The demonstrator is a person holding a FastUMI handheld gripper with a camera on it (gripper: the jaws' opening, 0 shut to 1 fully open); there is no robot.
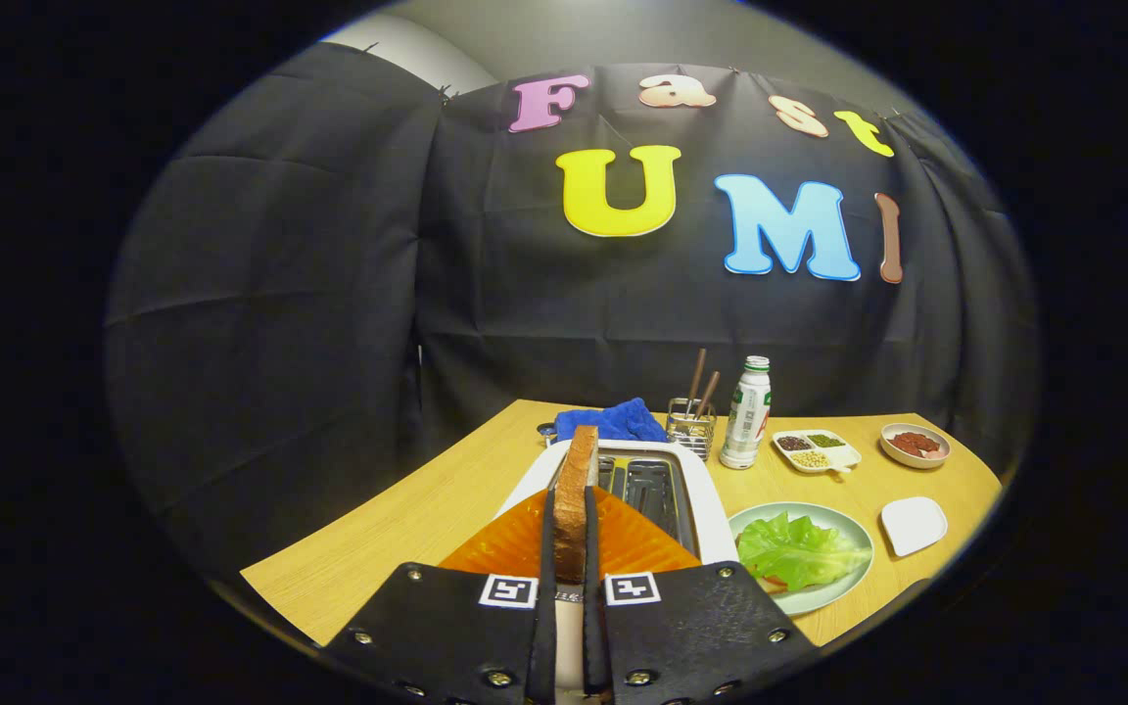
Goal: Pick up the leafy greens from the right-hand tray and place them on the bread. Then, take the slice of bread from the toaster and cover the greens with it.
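My gripper [571, 548] is shut on a slice of toasted bread [575, 499], held edge-on and upright between the two fingers, above the white toaster [711, 509]. The toaster's open slots [650, 485] show just right of the slice. To the right of the fingers a pale green plate [843, 529] carries the leafy greens [799, 553], which lie on top of something reddish; the bread under them is mostly hidden.
On the wooden table [427, 509] stand a blue cloth [613, 421], a wire holder with chopsticks [691, 426], a white bottle [747, 411], a divided dish of seeds [816, 451], a small bowl of red powder [915, 445] and a small white dish [914, 524].
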